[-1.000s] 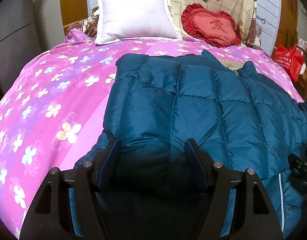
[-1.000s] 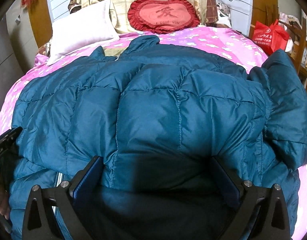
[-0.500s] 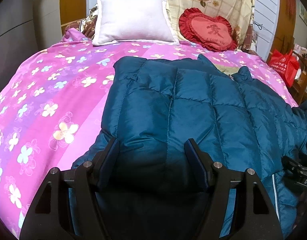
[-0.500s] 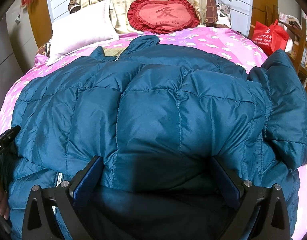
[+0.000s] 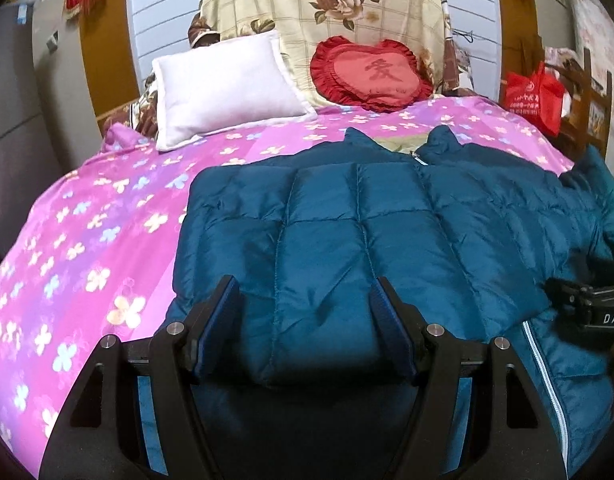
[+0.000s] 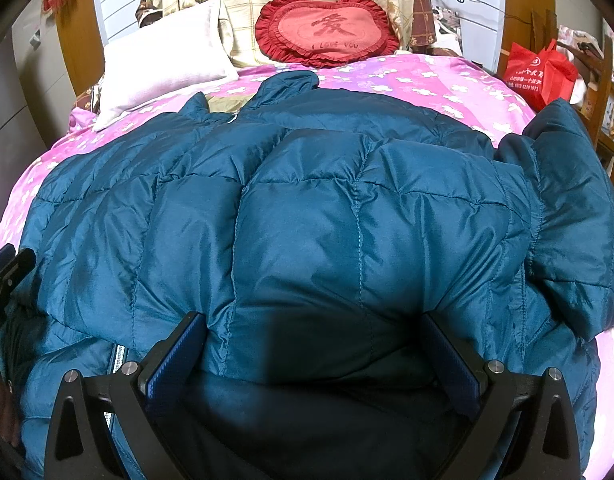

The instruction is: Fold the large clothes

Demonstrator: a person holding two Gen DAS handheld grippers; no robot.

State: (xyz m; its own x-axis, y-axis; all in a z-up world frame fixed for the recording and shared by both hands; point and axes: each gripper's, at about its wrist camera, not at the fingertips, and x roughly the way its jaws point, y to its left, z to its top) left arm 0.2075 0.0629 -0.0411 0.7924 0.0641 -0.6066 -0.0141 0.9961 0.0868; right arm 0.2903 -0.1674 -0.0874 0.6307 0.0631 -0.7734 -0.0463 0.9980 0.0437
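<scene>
A large teal quilted down jacket (image 5: 387, 240) lies spread on the bed with its collar toward the pillows. In the left wrist view my left gripper (image 5: 303, 284) is shut on the puffy near-left hem, which fills the gap between the pads. The right wrist view shows the jacket (image 6: 307, 220) filling the frame. My right gripper (image 6: 310, 318) is shut on the near hem, and the padded cloth bulges over both pads. One sleeve (image 6: 571, 208) lies folded at the right. The white zipper (image 5: 543, 364) runs down between the two grips.
The bed has a pink flowered cover (image 5: 87, 260). A white pillow (image 5: 223, 88) and a red heart cushion (image 5: 371, 74) lean at the headboard. A red bag (image 5: 533, 96) hangs on a wooden rack (image 5: 587, 92) to the right of the bed.
My left gripper has risen a little and rolled with the jacket hem still in it, so more of the headboard shows. The right gripper and its part of the jacket have not moved.
</scene>
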